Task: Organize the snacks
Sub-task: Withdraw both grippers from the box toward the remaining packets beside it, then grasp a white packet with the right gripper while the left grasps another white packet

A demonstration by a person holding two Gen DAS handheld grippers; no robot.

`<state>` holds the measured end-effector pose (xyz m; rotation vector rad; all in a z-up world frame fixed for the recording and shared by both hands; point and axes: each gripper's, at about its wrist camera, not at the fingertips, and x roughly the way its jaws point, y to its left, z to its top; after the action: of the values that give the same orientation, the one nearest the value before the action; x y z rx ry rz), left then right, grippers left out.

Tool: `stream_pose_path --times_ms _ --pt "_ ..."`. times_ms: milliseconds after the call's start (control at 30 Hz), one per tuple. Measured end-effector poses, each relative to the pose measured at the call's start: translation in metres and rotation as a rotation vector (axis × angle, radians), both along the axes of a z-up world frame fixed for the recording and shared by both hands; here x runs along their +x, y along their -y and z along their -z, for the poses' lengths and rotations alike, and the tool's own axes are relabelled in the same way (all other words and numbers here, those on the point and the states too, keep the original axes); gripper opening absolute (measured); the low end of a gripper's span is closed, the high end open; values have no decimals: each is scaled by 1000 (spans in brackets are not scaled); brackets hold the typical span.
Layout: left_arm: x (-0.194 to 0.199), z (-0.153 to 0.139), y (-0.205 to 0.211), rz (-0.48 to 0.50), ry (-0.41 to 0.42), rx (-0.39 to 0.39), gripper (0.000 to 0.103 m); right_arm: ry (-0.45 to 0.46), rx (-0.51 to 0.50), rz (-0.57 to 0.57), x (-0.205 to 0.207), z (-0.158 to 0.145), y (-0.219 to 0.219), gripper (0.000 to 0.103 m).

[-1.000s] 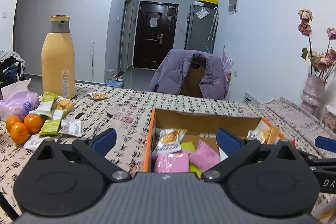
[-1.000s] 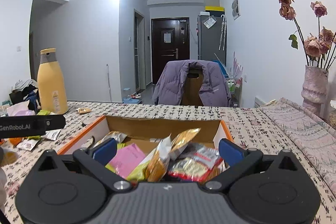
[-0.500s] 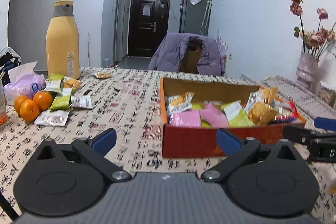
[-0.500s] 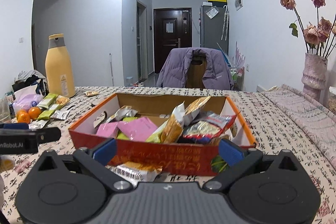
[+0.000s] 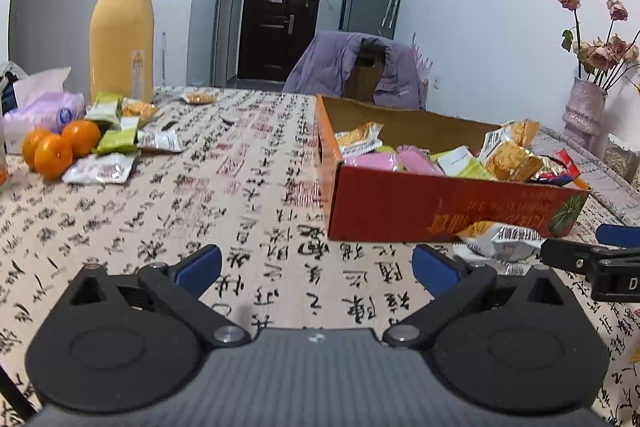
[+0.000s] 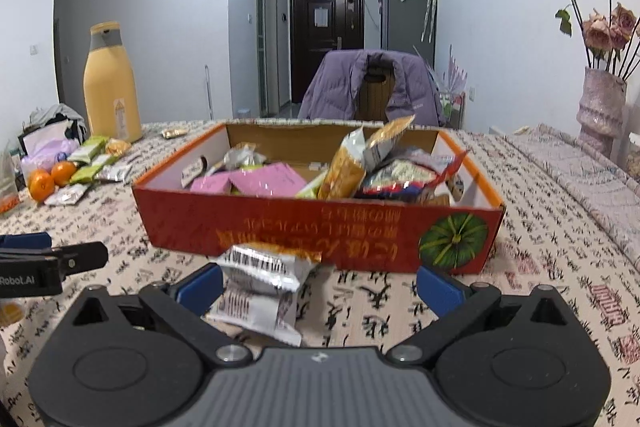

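A red cardboard box (image 6: 320, 223) full of snack packets stands on the patterned tablecloth; it also shows in the left wrist view (image 5: 448, 205). Two silver snack packets (image 6: 260, 279) lie on the cloth in front of the box, between the open fingers of my right gripper (image 6: 320, 285); they show in the left wrist view (image 5: 496, 239) too. My left gripper (image 5: 316, 269) is open and empty, low over the cloth, left of the box front. More loose snack packets (image 5: 120, 143) lie at the far left.
A tall yellow bottle (image 5: 121, 31), three oranges (image 5: 60, 147) and a tissue pack (image 5: 44, 105) stand at the far left. A vase of dried roses (image 6: 600, 107) stands at the right. A chair with a purple jacket (image 6: 372, 87) is behind the table.
Both grippers have pulled back from above the box and come down near the table in front of it. The two silver packets now lie between the right gripper's fingers.
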<state>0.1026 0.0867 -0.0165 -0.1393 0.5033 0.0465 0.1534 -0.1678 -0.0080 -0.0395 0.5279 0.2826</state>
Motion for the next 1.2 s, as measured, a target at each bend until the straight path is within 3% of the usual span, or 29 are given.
stream_pose_path --times_ms 633,800,967,1200 --pt "-2 6 -6 5 13 -47 103 -61 -33 -20 40 6 -39 101" --pt "-1 7 -7 3 7 -55 103 -106 -26 -41 52 10 -47 85" --pt "0 8 -8 4 5 -64 103 -143 -6 -53 57 16 -49 55" --pt "2 9 -8 7 -1 -70 103 -118 20 -57 51 14 -43 48"
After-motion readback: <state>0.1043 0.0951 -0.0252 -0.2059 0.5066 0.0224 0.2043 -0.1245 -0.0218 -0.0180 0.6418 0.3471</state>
